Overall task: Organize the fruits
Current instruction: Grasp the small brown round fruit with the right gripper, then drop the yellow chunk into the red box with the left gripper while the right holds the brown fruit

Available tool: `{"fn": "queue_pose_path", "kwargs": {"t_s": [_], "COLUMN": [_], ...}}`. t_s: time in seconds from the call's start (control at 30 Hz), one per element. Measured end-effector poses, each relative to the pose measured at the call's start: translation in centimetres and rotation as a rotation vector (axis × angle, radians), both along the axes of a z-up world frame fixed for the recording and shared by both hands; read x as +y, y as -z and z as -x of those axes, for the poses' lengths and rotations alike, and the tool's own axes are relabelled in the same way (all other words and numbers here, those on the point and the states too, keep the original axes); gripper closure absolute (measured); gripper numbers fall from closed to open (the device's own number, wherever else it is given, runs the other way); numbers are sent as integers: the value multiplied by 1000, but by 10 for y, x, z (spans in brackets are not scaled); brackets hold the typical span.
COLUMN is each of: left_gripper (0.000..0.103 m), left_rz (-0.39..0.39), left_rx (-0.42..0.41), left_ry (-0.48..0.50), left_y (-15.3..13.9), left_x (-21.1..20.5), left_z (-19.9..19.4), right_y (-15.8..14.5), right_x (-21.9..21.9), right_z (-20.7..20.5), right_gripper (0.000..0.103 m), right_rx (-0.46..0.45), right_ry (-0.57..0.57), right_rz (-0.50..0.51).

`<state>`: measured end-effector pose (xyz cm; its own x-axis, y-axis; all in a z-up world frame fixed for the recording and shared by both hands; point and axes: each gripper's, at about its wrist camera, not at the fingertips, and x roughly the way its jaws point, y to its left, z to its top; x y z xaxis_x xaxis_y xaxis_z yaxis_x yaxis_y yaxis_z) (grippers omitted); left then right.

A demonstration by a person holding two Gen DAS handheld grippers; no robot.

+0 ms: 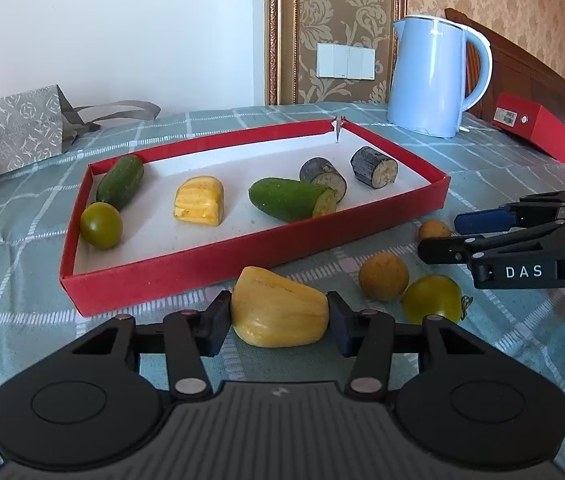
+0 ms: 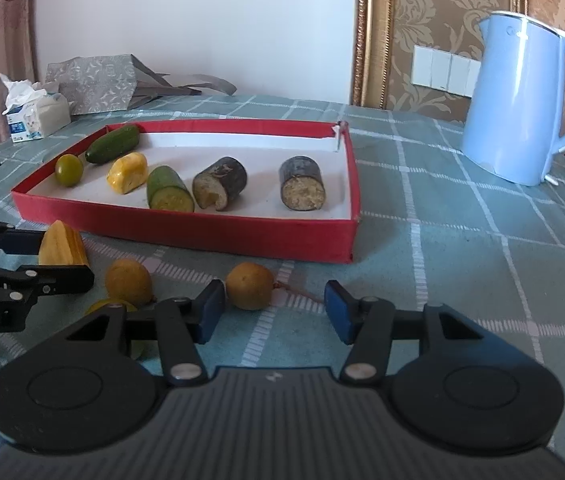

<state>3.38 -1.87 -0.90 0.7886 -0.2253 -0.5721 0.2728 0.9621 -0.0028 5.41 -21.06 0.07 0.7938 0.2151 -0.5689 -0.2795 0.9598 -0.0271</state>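
Shallow red cardboard tray [image 1: 242, 256] already holds six pieces; left gripper [image 1: 279, 322] clamps a yellow wedge-shaped fruit chunk [image 1: 280, 312] just outside it, right gripper [image 2: 274, 310] spread wide around a brownish-yellow round fruit [image 2: 249, 286], seemingly not gripping, two more loose.

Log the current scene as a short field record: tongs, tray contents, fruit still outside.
left tongs: shut on yellow wedge-shaped fruit piece, on the checked cloth in front of the tray
right tongs: open, round brownish-yellow fruit just beyond the left finger
red cardboard tray: two green cucumber pieces, one yellow ridged piece, two dark cylinder slices, one green tomato
outside tray: second round brownish-yellow fruit, yellow-green tomato
background: pale blue kettle
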Motion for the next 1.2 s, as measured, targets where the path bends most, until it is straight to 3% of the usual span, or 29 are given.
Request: {"fn": "queue_pose_path", "kwargs": {"t_s": [0.2,0.23,0.3,0.77,1.2], "left_gripper": [53,53,53,54,54], "left_rz": [0,-1,-2,27,24], "left_rx": [0,0,0,2,-12], "left_ry": [0,0,1,-8,-28], "left_y": [0,0,0,0,-1], "left_x": [0,0,0,3,4], "left_z": [0,0,0,0,4], "right_y": [0,0,0,-2,-3], "right_x": [15,17,17,0,2], "right_z": [2,2,2,2,5], "right_gripper": [64,72,80,79,79], "right_rx": [-27,-28,-26,-17,-34], "right_ry": [-65,-71,-81,0,11], "right_rz": [70,73,69,3,18]}}
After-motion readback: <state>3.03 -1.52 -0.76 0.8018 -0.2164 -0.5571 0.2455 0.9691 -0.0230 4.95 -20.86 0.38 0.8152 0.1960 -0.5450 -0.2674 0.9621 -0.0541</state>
